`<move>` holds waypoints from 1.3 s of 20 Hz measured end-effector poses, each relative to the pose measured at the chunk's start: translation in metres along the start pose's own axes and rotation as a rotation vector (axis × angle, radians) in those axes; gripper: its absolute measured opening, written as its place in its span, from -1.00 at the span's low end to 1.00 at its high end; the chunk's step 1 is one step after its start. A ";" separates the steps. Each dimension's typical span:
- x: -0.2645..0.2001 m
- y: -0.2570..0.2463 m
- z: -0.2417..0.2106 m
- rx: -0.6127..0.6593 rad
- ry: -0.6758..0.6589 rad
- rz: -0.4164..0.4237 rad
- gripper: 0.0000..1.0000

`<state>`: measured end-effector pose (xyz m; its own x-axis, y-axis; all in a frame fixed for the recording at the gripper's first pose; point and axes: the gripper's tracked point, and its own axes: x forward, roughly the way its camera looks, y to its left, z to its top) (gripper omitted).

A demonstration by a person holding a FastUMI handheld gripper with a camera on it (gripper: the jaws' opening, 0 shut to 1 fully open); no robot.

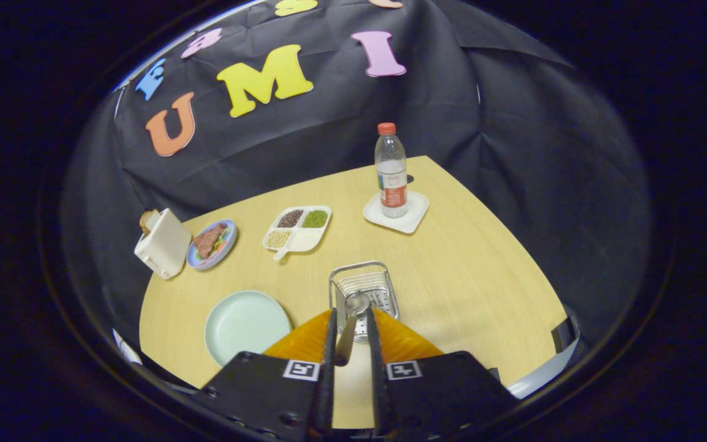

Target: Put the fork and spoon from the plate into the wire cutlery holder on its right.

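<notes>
Gripper (pixel 351 319) fingers pinch the spoon (pixel 353 316) by its handle, bowl end held over the wire cutlery holder (pixel 363 288) just ahead of them. The pale green plate (pixel 246 325) lies bare on the counter (pixel 470 276), left of the fingers, beside the holder.

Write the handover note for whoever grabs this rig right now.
Gripper: shut on the spoon, its bowl up over the wire cutlery holder.
Plate: left of the holder, with no cutlery on it.
Fork: cannot tell whether it already sits in the holder.
Done: spoon lifted off the plate and brought to the holder.
Left: lower the spoon into the holder, open the gripper, then check for the fork.
</notes>
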<state>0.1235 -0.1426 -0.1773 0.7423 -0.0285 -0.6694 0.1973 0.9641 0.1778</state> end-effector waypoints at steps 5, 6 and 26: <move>-0.027 0.007 0.008 -0.010 -0.078 0.001 0.07; -0.031 0.010 0.009 -0.015 -0.094 0.003 0.22; -0.195 0.096 -0.013 -0.209 -0.580 -0.042 0.93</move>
<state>-0.0110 -0.0414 -0.0391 0.9755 -0.1501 -0.1610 0.1480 0.9887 -0.0252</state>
